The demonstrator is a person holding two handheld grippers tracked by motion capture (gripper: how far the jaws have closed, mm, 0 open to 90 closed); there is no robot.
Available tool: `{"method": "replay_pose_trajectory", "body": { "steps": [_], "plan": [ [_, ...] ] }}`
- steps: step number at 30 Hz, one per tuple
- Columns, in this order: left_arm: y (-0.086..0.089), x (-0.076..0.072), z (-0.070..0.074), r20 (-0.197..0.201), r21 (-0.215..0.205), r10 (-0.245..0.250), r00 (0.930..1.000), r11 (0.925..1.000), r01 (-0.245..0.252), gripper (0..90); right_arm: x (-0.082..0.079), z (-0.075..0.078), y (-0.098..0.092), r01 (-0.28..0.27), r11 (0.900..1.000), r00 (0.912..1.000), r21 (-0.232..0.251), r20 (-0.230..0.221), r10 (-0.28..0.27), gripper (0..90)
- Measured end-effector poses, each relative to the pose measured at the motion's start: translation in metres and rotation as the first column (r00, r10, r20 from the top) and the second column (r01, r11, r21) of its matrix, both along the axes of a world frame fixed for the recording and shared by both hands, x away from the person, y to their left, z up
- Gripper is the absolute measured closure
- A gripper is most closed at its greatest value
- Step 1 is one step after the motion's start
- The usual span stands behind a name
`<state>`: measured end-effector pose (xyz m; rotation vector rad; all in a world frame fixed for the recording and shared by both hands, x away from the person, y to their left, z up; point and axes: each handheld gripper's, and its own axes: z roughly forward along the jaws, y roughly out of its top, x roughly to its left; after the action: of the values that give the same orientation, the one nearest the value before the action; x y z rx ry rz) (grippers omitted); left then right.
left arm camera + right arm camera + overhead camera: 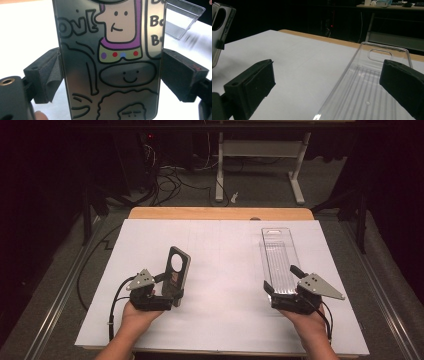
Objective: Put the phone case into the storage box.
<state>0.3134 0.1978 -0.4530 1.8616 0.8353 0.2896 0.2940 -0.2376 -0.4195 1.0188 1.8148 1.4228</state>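
A metallic phone case (176,269) with a round camera hole stands upright left of centre on the white sheet, and my left gripper (172,292) is shut on its lower part. In the left gripper view its printed side (110,50) carries cartoon faces, with both pads pressed on its edges. A clear plastic tray (279,255) lies flat at the right, pointing away from me. My right gripper (281,279) is open, its jaws spread on either side of the tray's near end (372,85). The phone case (219,30) stands far left in the right gripper view.
A white sheet (225,245) covers the table, with a wooden strip (220,213) along the far edge. Beyond it, cables (165,185) lie on the floor beside a white desk frame (260,150). The clear tray's far end (182,22) appears behind the phone case.
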Motion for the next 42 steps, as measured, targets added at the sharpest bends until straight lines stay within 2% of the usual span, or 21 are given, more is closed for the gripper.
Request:
{"method": "replay_pose_trajectory", "body": {
  "steps": [8,10,17,23,26,28,34,38,40,42],
  "plan": [
    [-0.001,0.000,0.000,0.004,0.000,-0.009,1.0000,1.0000,0.009,12.6,0.005,0.003,0.027,-0.049,0.999,0.9987,0.005,0.015,0.049,0.3],
    [-0.003,0.000,-0.001,0.001,0.006,-0.020,0.9998,0.9998,0.020,12.5,0.008,0.003,0.038,-0.069,0.998,0.9976,0.003,0.010,0.069,0.3],
    [-0.006,0.000,0.000,0.007,0.006,-0.023,0.9997,0.9997,0.023,12.5,0.011,-0.002,0.050,-0.098,0.995,0.9952,-0.005,-0.009,0.098,0.3],
    [-0.004,0.002,0.001,0.001,0.006,0.009,1.0000,0.9999,-0.009,12.5,0.009,-0.004,0.048,-0.099,0.995,0.9950,-0.001,-0.012,0.099,0.3],
    [-0.004,0.002,0.002,-0.002,-0.005,0.002,1.0000,1.0000,-0.002,12.5,0.008,-0.003,0.046,-0.097,0.995,0.9953,-0.002,-0.008,0.097,0.3],
    [-0.006,0.002,0.003,0.000,-0.010,-0.013,0.9999,0.9999,0.013,12.6,0.007,-0.003,0.045,-0.094,0.996,0.9956,-0.001,-0.008,0.094,0.3],
    [-0.019,0.005,0.018,0.048,0.008,-0.063,0.9969,0.9980,0.063,12.6,0.005,-0.002,0.041,-0.094,0.996,0.9956,-0.008,-0.003,0.094,0.3],
    [-0.031,0.013,0.022,0.050,0.006,-0.094,0.9943,0.9956,0.094,12.6,0.005,-0.002,0.039,-0.091,0.996,0.9958,-0.005,-0.007,0.091,0.3],
    [-0.039,0.019,0.022,0.047,-0.018,-0.117,0.9920,0.9929,0.118,12.6,0.005,-0.003,0.038,-0.088,0.996,0.9961,-0.004,-0.009,0.088,0.3],
    [-0.042,0.020,0.022,0.047,-0.022,-0.127,0.9908,0.9915,0.128,12.6,0.005,-0.003,0.038,-0.088,0.996,0.9961,-0.004,-0.010,0.088,0.3]
  ]
}}
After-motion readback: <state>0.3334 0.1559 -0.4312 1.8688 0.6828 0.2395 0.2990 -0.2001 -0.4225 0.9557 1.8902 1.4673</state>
